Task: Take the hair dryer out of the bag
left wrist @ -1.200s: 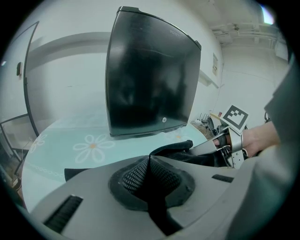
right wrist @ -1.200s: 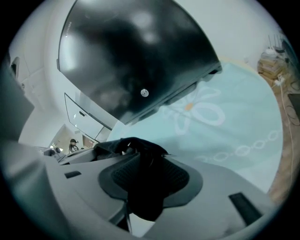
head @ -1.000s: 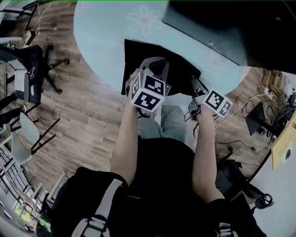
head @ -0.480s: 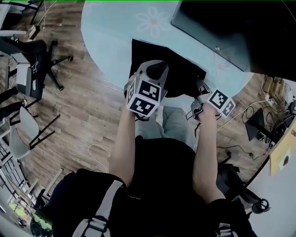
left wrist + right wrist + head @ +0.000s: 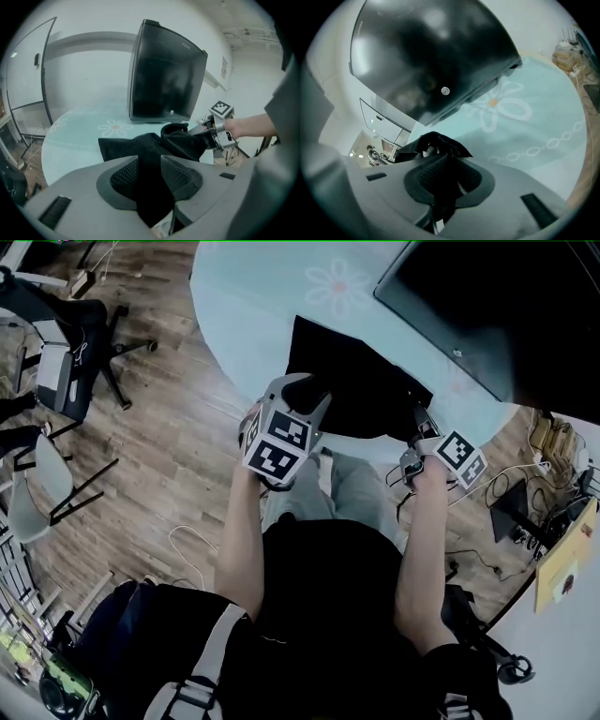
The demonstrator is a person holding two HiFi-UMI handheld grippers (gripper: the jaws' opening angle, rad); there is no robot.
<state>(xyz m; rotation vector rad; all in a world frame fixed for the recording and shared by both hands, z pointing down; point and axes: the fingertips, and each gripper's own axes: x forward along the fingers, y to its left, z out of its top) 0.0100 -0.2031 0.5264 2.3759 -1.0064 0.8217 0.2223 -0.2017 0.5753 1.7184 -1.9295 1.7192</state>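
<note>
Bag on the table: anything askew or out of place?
The black bag lies crumpled at the near edge of the table, one corner held up by the right gripper, whose fingers have just been closing on the cloth. The left gripper has just been opening its fingers, with cloth between them.

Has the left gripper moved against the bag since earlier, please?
Yes: left gripper drew back to the bag's left corner, jaws just opening, bag between them.

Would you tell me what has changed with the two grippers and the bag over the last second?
The left gripper has just been opening its jaws, cloth of the bag loose between them, and has drawn back toward the bag's near left edge. The right gripper has just been closing on the bag's cloth. The bag stays on the table.
</note>
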